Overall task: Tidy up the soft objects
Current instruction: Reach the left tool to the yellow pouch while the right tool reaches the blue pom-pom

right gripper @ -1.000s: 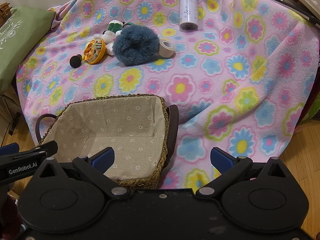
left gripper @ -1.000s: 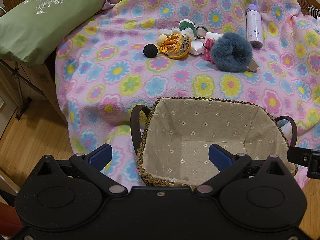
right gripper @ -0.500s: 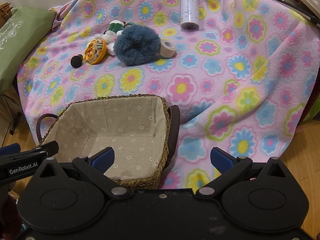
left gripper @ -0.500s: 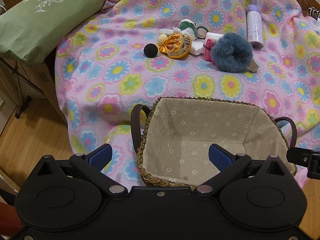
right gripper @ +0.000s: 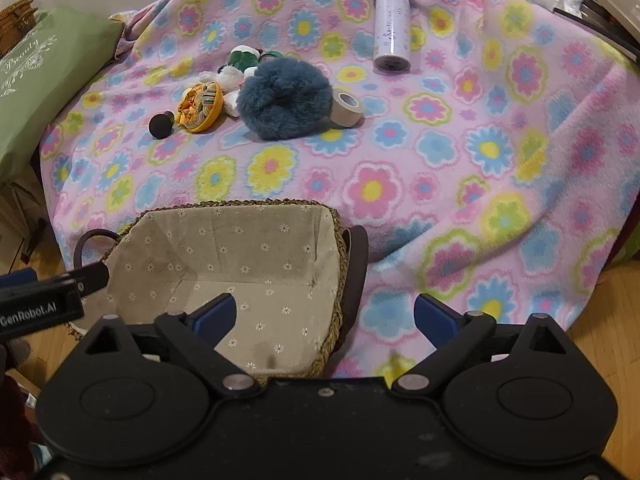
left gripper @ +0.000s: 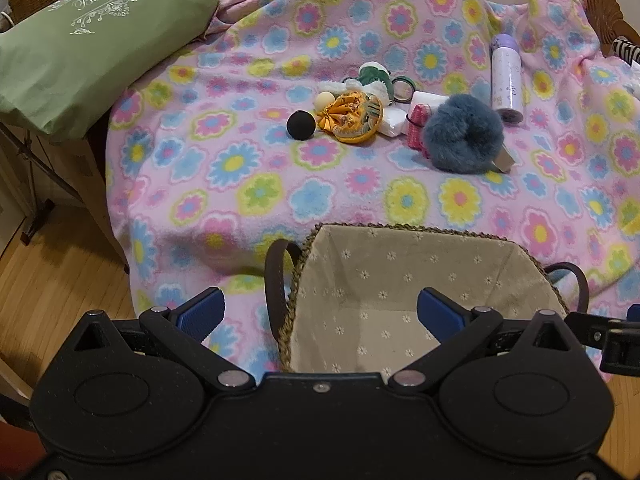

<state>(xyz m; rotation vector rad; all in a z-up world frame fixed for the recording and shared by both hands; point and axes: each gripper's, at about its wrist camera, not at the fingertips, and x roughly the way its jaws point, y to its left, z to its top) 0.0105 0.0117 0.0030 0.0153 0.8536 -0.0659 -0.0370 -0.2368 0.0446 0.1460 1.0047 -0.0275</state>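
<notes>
A woven basket (left gripper: 532,258) with a beige flower-print lining sits empty at the near edge of the flowered blanket; it also shows in the right wrist view (right gripper: 240,205). Farther back lie a fluffy blue-grey pompom (left gripper: 464,138) (right gripper: 286,98), an orange fabric pouch (left gripper: 352,118) (right gripper: 200,101), a black ball (left gripper: 301,125) (right gripper: 160,125) and a green-and-white plush (left gripper: 374,76) (right gripper: 240,60). My left gripper (left gripper: 320,312) is open and empty over the basket's left handle. My right gripper (right gripper: 325,316) is open and empty over the basket's right rim.
A purple-capped bottle (left gripper: 506,80) (right gripper: 391,30) lies at the back right. A tape roll (right gripper: 347,109), a white packet (left gripper: 404,114) and a pink item (left gripper: 418,132) lie near the pompom. A green pillow (left gripper: 80,40) is at the left. Wooden floor (left gripper: 52,260) lies below the blanket's edge.
Both grippers have drifted slightly forward towards the objects. Both stay open and nothing on the blanket has moved.
</notes>
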